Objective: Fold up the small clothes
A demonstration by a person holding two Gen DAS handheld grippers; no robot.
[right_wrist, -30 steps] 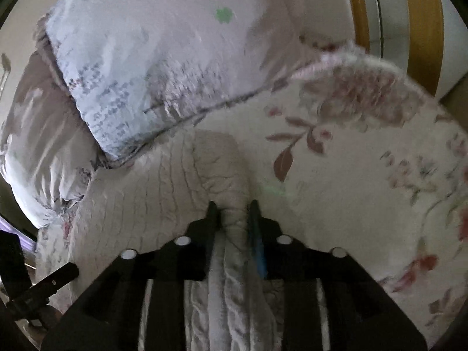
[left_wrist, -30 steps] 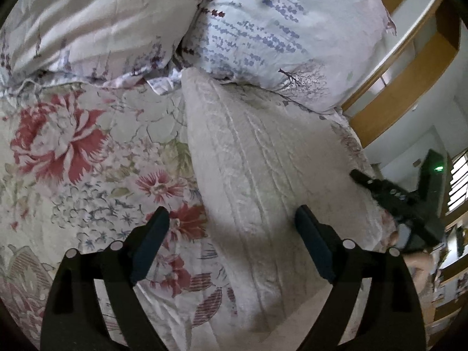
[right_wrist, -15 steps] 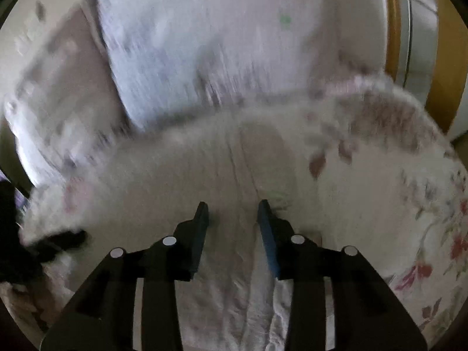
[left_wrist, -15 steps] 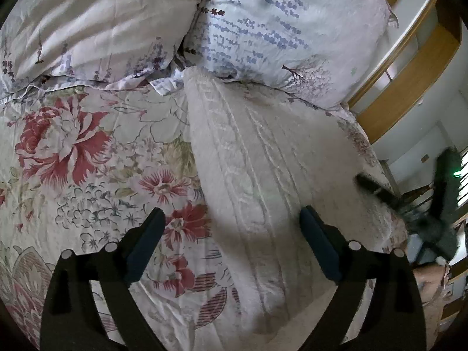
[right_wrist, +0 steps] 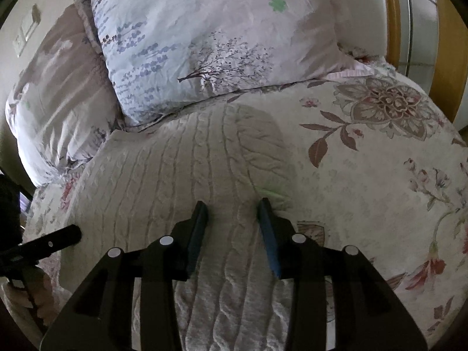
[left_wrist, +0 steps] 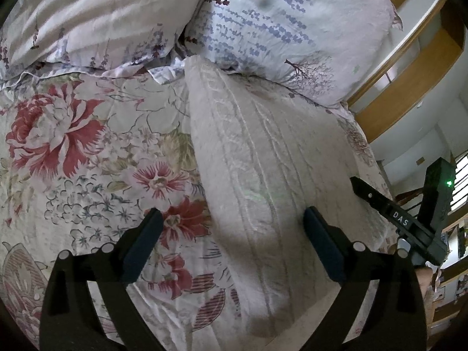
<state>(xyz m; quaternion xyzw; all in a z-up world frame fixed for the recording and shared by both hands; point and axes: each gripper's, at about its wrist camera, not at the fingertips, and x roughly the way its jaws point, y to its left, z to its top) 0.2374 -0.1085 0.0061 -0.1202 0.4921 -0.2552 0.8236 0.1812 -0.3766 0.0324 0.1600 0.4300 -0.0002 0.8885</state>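
Cream knit sweater (left_wrist: 263, 158) is lying folded lengthwise on the floral bedspread (left_wrist: 87, 146) w/ its far end against the pillows (left_wrist: 292, 29). Left gripper (left_wrist: 231, 239) is opening wide, empty; right gripper (right_wrist: 232, 225) is sitting part-spread, pinching nothing. Prob: thick knit is looking springy, fold could flop back open.

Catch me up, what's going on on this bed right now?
A person with a gripper in each hand is folding a cream knitted sweater on a flowered bedspread, just below two pillows. The left gripper is opening wide above the sweater's edge, holding nothing. The right gripper sits open over the knit, with nothing pinched.
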